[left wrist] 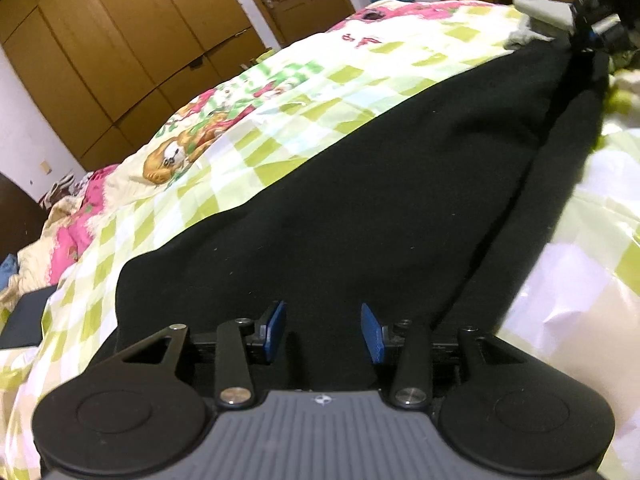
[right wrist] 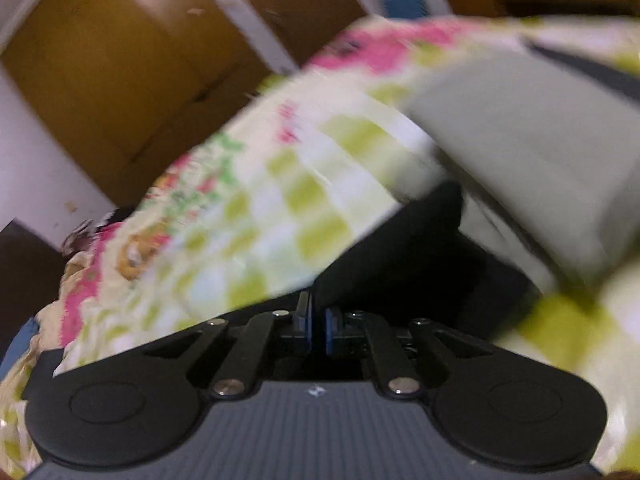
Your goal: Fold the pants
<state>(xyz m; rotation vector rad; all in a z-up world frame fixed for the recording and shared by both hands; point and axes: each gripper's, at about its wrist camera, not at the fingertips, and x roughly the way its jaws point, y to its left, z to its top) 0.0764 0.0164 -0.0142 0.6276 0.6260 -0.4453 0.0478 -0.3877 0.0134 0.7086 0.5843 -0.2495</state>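
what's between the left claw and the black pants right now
Nothing visible. The left claw is open, its blue pads spread directly over the black pants, which lie flat on the checked bedspread. The folded grey garment sits at the far end, well clear of this claw.

Black pants, green-checked floral bedspread, brown wardrobe, seemingly grey garment

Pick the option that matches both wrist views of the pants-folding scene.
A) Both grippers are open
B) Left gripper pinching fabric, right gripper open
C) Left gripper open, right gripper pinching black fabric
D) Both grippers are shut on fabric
C: the left gripper has its blue pads wide apart over the black pants, while the right gripper is closed on the cloth.
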